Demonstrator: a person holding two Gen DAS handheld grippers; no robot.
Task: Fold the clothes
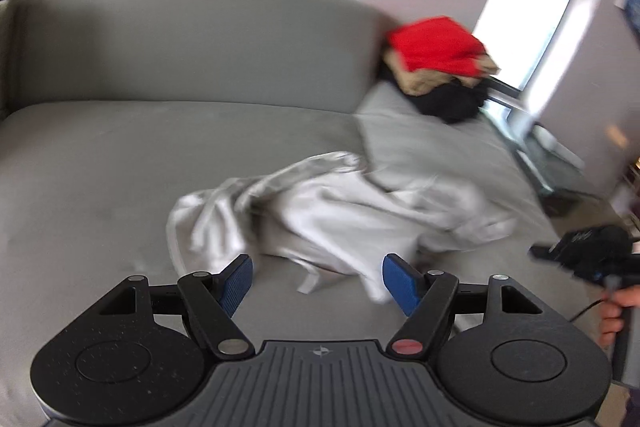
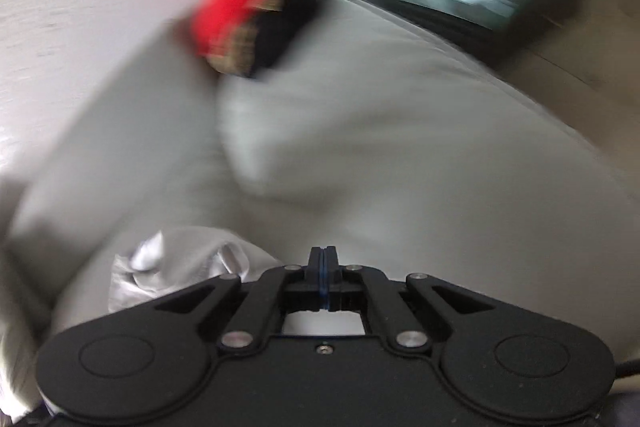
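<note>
While a grey sofa (image 1: 120,155) fills most of the left wrist view, a crumpled pale grey garment (image 1: 320,211) lies on its seat at the centre, with a stack of folded clothes (image 1: 440,67), red on top, at two o'clock against the backrest. The left gripper (image 1: 318,281) hangs just short of the garment's near edge, its blue pads (image 1: 240,283) spread wide with nothing between them. At four o'clock the right gripper (image 2: 325,269) sits in a hand (image 1: 616,311), its jaws pressed together on nothing, the garment (image 2: 176,275) at nine o'clock of it in its own blurred view.
</note>
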